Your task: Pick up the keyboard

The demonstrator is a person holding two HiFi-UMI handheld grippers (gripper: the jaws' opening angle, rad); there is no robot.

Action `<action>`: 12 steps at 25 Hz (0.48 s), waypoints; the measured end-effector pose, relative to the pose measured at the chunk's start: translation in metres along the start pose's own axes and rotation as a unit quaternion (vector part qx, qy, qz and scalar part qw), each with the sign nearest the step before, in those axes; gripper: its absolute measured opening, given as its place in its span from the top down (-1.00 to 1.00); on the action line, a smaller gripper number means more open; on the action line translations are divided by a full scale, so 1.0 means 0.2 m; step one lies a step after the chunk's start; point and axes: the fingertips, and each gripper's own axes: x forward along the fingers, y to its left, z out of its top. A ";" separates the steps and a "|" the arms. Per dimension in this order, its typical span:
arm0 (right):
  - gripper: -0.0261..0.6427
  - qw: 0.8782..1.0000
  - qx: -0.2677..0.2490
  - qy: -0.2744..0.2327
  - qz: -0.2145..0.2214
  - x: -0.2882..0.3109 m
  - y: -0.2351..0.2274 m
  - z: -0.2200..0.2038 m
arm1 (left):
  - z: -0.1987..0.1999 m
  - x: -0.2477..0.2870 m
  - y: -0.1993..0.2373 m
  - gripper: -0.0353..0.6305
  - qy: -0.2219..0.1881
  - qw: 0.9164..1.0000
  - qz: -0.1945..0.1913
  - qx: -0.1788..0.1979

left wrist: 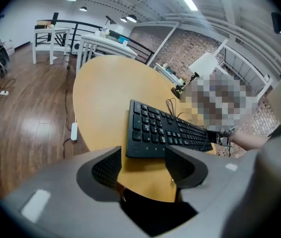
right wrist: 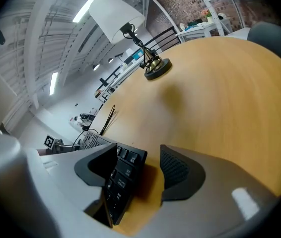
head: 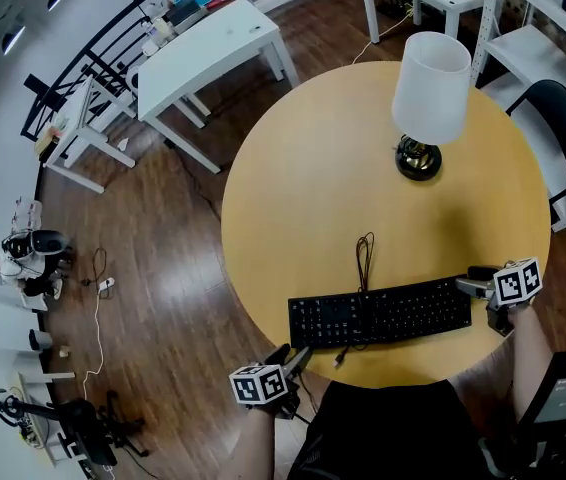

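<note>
My right gripper [right wrist: 138, 166] gapes around one end of the keyboard [head: 378, 313]. My left gripper [left wrist: 143, 160], also open, sits just short of it. Clamping one end alone could tip it.

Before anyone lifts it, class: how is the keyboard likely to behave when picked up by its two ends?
The keyboard is long, thin and flat, so it is probably stiff, fairly light, and may sag slightly in the middle. Its smooth plastic edges could slip in a loose grip. Its cable lies looped and loose, so it will likely trail and tug a little.
</note>
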 end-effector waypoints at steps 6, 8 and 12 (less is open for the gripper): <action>0.11 1.000 0.000 0.005 0.005 0.09 -0.01 -0.03 | -0.02 0.05 0.10 0.10 0.009 1.000 -0.002 -0.009; 0.16 1.000 0.005 0.008 0.011 0.09 0.01 -0.03 | -0.02 0.02 0.09 0.15 0.010 1.000 -0.009 -0.007; 0.10 1.000 0.009 0.018 0.024 0.05 0.03 -0.02 | 0.01 0.00 0.05 0.13 0.010 1.000 -0.022 -0.016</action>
